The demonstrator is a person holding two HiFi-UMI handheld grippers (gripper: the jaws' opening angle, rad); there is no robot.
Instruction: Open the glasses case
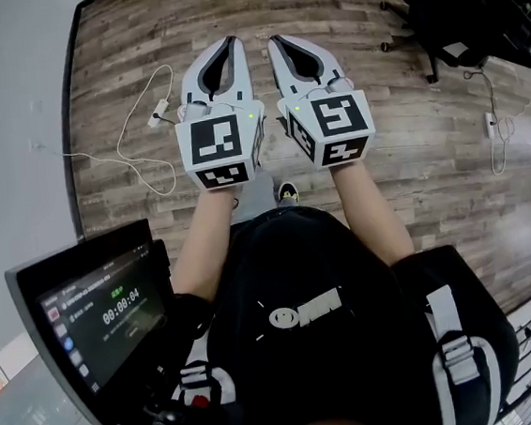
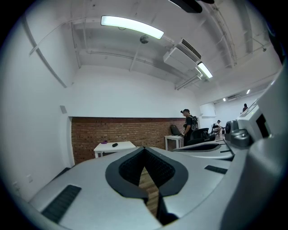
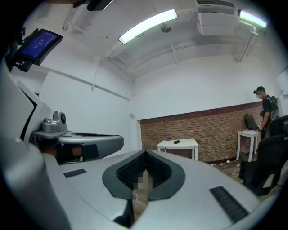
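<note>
Since no view shows a glasses case that can be named as such, the step is judged to be the approach. The left gripper point(image 1: 228, 43) and the right gripper point(image 1: 277, 41) are held out level, side by side, over wooden floor point(image 1: 408, 135), each with its jaws pressed together on nothing. The likeliest place for the case is the white table point(image 2: 122, 146) by the brick wall, well ahead, where one small dark thing point(image 2: 114, 144) and one purple thing point(image 2: 104, 142) lie, too small to identify. The person should square both grippers to that table, part the jaws before arriving, then pin the base with one and lift the lid with the other. Counted: two grippers, one screen point(image 1: 102, 314) at the person's left, two cables point(image 1: 136, 145) on the floor
</note>
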